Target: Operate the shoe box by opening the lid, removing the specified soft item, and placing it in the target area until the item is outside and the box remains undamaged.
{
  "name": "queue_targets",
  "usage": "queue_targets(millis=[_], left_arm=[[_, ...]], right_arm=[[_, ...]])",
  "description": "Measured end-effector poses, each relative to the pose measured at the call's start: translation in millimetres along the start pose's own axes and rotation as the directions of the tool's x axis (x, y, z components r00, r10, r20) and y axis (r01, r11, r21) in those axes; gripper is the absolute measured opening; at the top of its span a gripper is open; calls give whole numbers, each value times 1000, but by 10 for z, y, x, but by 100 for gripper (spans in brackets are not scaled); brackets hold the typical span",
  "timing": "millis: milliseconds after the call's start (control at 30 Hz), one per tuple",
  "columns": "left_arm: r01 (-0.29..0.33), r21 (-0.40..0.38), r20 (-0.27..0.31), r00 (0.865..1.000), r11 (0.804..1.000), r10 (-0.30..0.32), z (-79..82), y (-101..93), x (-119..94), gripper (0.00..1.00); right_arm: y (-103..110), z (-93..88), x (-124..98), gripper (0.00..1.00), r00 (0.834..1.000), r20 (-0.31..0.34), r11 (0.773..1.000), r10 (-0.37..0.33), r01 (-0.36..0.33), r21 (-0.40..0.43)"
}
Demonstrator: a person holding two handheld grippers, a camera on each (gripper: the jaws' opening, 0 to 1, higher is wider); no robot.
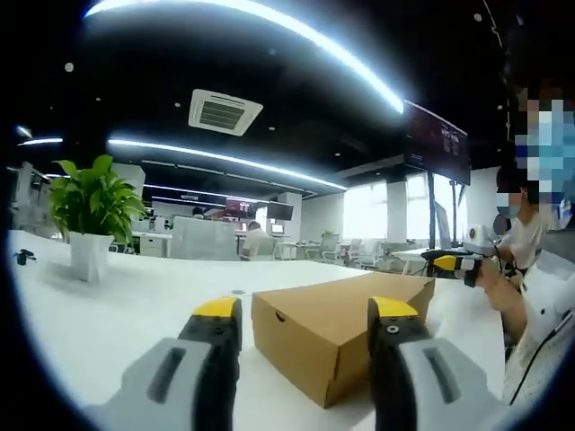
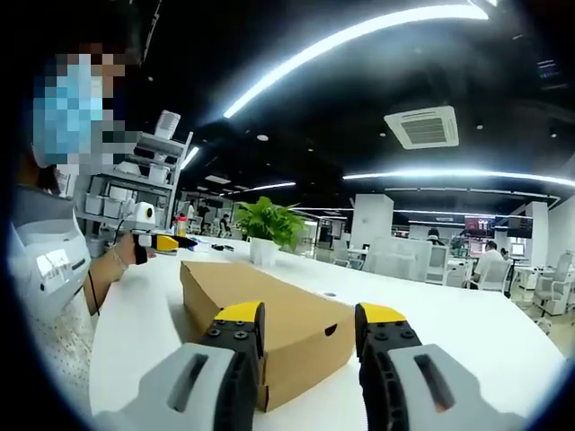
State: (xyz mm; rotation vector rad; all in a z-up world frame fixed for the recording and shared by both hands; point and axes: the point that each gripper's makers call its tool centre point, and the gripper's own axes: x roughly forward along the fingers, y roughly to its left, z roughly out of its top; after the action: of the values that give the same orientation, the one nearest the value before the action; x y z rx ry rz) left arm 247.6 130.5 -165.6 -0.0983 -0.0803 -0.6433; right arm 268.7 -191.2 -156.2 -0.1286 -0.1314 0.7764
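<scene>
Ahead of both spread grippers: closed cardboard shoe box (image 1: 346,328) on white table (image 1: 117,314).
Left gripper (image 1: 305,328) and right gripper (image 2: 308,334) hold nothing; box probably light, crushable; lift the lid by its front lip.

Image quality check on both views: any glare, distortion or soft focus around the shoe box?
Left gripper view: ceiling light strips bow into arcs from the fisheye, windows behind blow out, shoe box evenly lit and fairly sharp, left tool slightly soft up close. Right gripper view: same curved strips, white table bright without hard glare, shoe box clear, plant a bit soft.
</scene>
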Motion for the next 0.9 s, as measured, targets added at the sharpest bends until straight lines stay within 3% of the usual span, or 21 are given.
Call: queue_targets(millis=[300,500,900], left_arm=[[73,7,-79,994,997,-72,-206,-209,104,55],[85,35,-103,991,996,-81,-228,-170,77,46],[120,22,-158,981,993,-115,-346,-228,95,44]], right_arm=[[105,-72,44,43,998,-33,999,52,-52,6],[172,-141,84,47,995,-62,997,82,-81,12],[260,-284,126,46,985,-125,993,118,-117,21]])
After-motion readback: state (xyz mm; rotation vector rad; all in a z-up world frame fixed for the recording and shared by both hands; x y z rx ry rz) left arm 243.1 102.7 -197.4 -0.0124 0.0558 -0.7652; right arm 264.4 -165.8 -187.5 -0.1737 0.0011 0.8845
